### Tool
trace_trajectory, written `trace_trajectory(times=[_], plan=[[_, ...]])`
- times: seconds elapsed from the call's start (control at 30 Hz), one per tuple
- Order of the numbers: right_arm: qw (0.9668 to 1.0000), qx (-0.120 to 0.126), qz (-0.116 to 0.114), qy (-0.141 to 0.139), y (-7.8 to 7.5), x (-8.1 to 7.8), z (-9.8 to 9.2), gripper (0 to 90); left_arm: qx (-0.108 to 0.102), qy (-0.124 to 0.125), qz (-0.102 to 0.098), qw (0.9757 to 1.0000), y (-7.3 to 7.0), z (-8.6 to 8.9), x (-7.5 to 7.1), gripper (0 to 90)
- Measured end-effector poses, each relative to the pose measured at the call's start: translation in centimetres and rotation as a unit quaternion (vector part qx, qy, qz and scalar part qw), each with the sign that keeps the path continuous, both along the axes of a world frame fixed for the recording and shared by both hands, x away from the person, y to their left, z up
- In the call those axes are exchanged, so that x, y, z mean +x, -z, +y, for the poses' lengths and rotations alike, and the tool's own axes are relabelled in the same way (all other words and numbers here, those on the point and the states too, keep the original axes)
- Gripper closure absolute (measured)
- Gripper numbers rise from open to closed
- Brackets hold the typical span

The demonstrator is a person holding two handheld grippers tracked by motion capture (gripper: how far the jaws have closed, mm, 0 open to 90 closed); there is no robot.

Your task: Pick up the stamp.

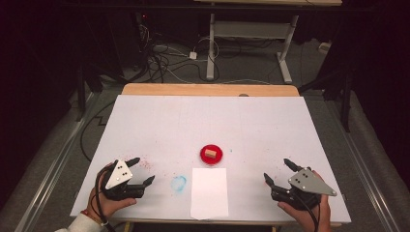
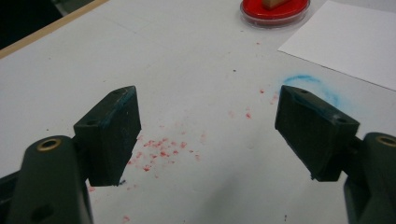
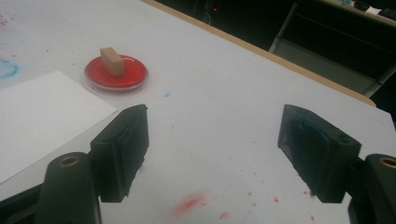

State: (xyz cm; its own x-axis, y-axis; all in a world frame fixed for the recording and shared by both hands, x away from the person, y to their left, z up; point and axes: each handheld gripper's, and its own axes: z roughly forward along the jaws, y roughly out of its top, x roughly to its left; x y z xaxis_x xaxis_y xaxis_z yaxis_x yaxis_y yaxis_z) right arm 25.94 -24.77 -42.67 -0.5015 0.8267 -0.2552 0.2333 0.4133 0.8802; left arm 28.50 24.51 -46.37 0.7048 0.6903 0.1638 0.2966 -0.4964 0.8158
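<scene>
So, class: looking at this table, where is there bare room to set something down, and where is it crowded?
The whole far half of the white table, beyond the red dish holding the wooden block, is bare. So is the stretch between the paper sheet and the right gripper. It is crowded at front centre: dish, sheet and blue smudge sit close together.

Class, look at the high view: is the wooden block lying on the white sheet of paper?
No. The wooden block sits in the red dish, beyond the paper.
</scene>
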Motion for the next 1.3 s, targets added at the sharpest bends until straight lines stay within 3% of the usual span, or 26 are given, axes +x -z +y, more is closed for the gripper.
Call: trace_trajectory(times=[0.27,0.43,0.67,1.0,1.07,1.3], plan=[[0.9999,0.001,0.005,-0.010,-0.4,0.9,-0.1,25.9,0.012,0.006,0.023,0.9996,0.9,-0.1,0.2,21.6],[0.9998,-0.003,0.013,-0.015,-0.8,1.8,0.2,24.6,0.008,0.002,0.024,0.9997,0.7,0.0,0.4,21.6],[0.9986,-0.014,0.027,-0.042,-1.7,2.9,1.2,25.7,0.011,0.004,0.028,0.9996,0.8,-0.1,0.6,21.6],[0.9954,-0.031,0.044,-0.080,-2.8,5.1,3.0,27.9,0.013,-0.001,0.029,0.9995,0.9,0.1,0.7,21.6],[0.9928,-0.042,0.053,-0.098,-2.8,6.1,4.0,31.5,0.015,-0.002,0.027,0.9995,0.8,0.2,0.6,21.6],[0.9880,-0.054,0.069,-0.127,-2.5,7.4,6.3,34.0,0.016,-0.002,0.030,0.9994,0.9,0.3,0.9,21.6]])
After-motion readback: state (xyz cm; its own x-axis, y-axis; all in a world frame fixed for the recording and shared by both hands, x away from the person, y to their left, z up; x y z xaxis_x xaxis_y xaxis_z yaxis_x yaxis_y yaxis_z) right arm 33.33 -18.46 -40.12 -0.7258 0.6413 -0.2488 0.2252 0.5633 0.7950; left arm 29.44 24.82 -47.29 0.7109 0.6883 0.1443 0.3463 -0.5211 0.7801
